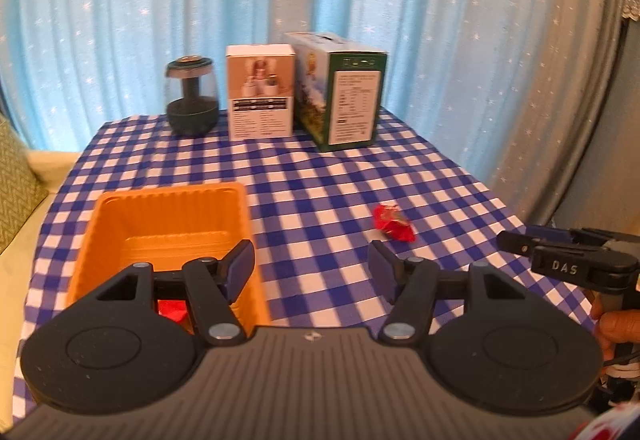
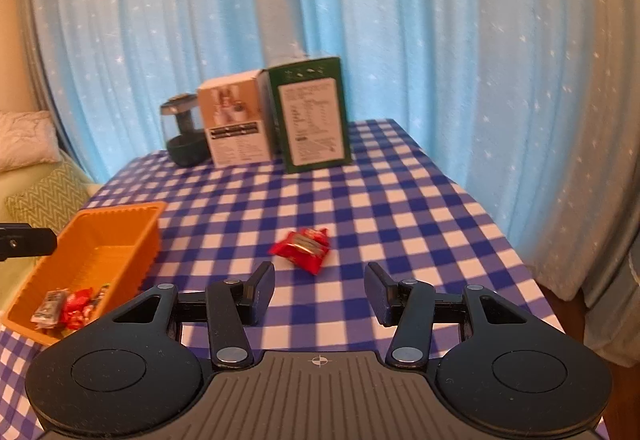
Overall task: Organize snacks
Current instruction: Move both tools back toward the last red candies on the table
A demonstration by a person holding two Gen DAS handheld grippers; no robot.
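A red snack packet [image 2: 302, 248] lies on the blue checked tablecloth, just beyond my right gripper [image 2: 320, 290], which is open and empty. The packet also shows in the left wrist view [image 1: 393, 222]. An orange bin [image 2: 96, 252] at the left holds several red and silver snack packets [image 2: 70, 308]. My left gripper [image 1: 312, 268] is open and empty, hovering at the bin's [image 1: 168, 224] right wall; one red packet [image 1: 172, 311] shows under its left finger. The right gripper shows at the right edge of the left wrist view [image 1: 516, 243].
At the table's far end stand a dark glass jar [image 1: 193, 96], a white box [image 1: 261, 96] and a green box [image 1: 344, 96]. Blue starred curtains hang behind. A sofa with a patterned cushion [image 2: 44, 200] is to the left. The table's right edge [image 2: 520, 240] drops off.
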